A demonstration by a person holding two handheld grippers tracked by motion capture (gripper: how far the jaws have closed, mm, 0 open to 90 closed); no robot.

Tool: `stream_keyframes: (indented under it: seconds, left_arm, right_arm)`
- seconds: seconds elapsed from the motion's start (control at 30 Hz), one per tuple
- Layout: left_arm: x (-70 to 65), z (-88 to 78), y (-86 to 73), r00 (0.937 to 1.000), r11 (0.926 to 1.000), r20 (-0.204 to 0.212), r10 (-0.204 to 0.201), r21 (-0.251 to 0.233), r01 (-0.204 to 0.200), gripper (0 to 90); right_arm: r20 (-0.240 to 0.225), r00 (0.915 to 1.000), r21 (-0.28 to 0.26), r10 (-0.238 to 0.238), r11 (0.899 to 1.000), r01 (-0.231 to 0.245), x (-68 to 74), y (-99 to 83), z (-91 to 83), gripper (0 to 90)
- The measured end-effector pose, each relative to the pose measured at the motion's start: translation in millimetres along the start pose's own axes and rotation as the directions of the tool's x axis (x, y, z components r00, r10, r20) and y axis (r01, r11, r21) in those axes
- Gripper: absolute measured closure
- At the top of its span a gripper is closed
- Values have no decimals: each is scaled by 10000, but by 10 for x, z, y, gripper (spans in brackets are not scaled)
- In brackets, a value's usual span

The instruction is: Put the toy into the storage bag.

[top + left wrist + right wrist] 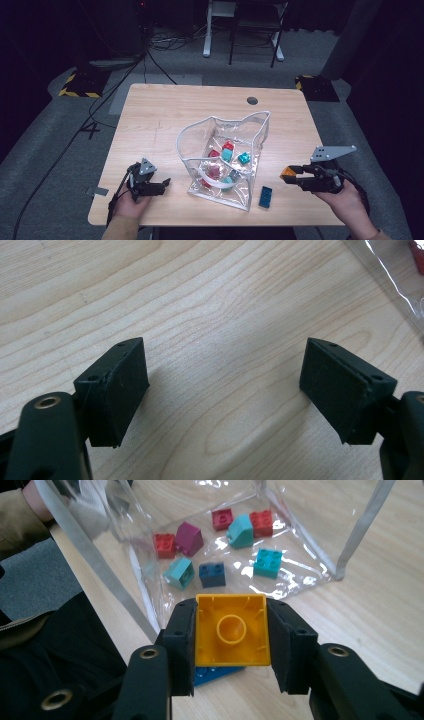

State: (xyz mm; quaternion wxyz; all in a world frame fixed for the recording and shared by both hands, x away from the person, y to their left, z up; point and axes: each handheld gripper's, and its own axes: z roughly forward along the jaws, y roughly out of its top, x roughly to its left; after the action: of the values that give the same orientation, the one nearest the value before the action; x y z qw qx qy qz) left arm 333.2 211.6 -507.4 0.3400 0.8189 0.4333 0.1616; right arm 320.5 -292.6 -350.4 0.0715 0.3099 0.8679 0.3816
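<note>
**Orange brick clamped, pouch mouth ahead**

Pale wooden table (150, 120), lit against a dark room. Mid-table, a clear plastic pouch (220, 150) standing open, holding a scatter of red, teal and blue bricks (220, 545) on its floor. Right of the pouch, right tool (289, 174) clamped on an orange brick (231, 629), hollow underside facing the camera, jaws pressed against two opposite walls. Left tool (162, 184) near the table's front-left edge, jaws wide apart over bare wood, holding nothing. Flat blue brick (265, 196) lying loose on the table just beside the pouch's front corner, below the orange one in the right gripper view.

Likely risks: thin floppy rim catching the brick or a jaw and tipping the unheld pouch; smooth brick walls slipping under a light pinch; a low sweep knocking the blue brick off the near edge.
</note>
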Motion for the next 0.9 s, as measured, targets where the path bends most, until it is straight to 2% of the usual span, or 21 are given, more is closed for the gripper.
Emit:
stream_keyframes:
  seconds: [0.07, 0.37, 0.6, 0.9]
  left_arm:
    - [0, -1, 0, 10000, 10000, -1, 9, 10, -9, 199]
    - [0, 0, 0, 10000, 10000, -3, 0, 1, 0, 199]
    - [1, 0, 1, 10000, 10000, -8, -6, 0, 6, 199]
    - [1, 0, 1, 10000, 10000, -8, -4, 1, 4, 199]
  right_arm:
    - [-54, 9999, -43, -106, 9999, 106, -9, 127, -60, 584]
    - [-342, 9993, -278, -129, 9995, 119, -16, 391, -155, 584]
    - [-327, 9993, -508, -170, 9986, 153, -43, 631, -214, 584]
    - [-116, 9989, -643, -460, 9969, 452, -42, 922, -221, 584]
